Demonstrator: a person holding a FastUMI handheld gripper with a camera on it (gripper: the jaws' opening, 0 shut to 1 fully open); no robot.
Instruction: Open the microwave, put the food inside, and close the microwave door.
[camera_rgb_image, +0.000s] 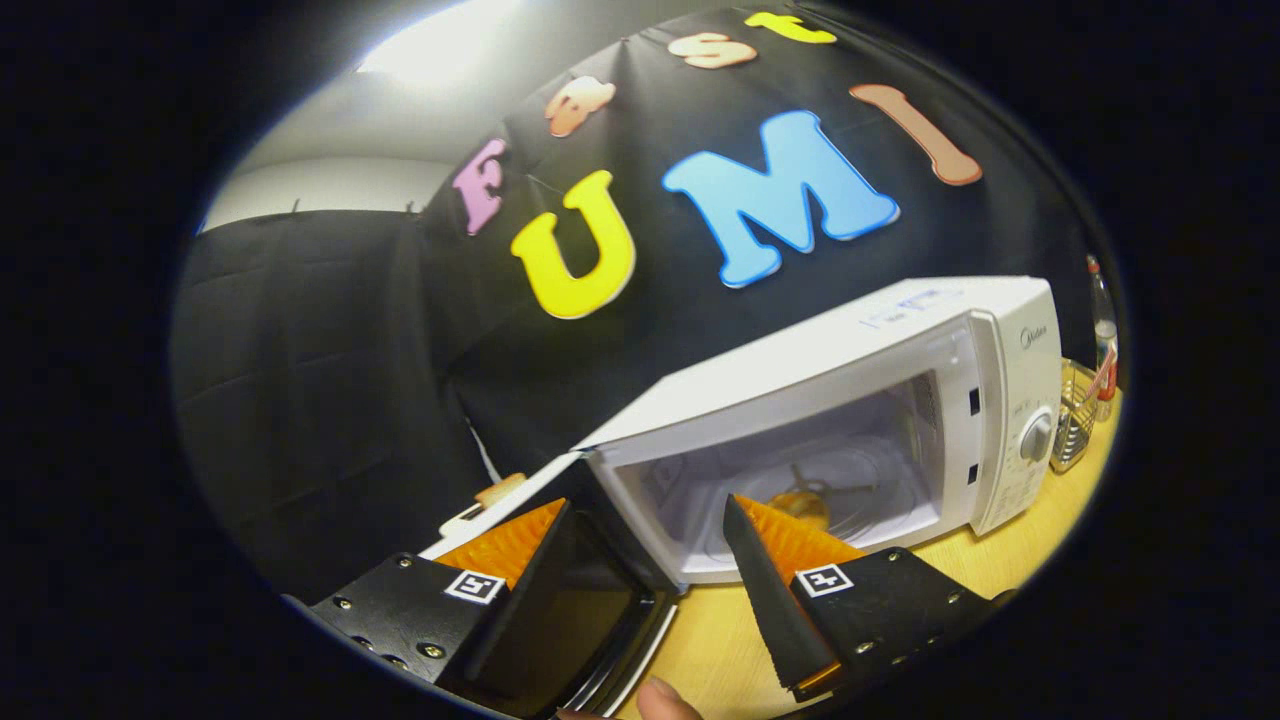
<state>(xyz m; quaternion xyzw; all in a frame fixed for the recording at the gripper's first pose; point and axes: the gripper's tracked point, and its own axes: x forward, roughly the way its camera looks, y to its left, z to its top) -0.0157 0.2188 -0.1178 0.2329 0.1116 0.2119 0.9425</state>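
Item: booth wall (300, 400), black cloth, hung behind and to the left of the work area.

Item: food (497, 490), a pale, bread-like piece on a white edge, seen past the top of the open door, left of the oven; it is not yet inside. What it rests on cannot be told.

Item: microwave door (560, 610), dark glass, swung fully open toward the camera, lying between the two fingers.

Item: tool (640, 560), fingers spread wide apart, gripping nothing; the left finger sits beside the door's outer face, the right one in front of the cavity mouth.

Item: fingertip (665, 700) of a person, just below the fingers.

Item: microwave (850, 350), white, set at a slant in the view, cavity open with the turntable (830, 490) bare and well lit; control knob (1037, 437) on the right panel.

Item: wire rack (1075, 420) and bottle (1103, 340), beyond the oven's right side.

Item: counter (950, 560), light wood, carrying the oven.

Handling note: opening appears done. The next step is judged to be collecting the food; the tool should swing left clear of the door, close on the piece gently, and carry it over the door onto the turntable.
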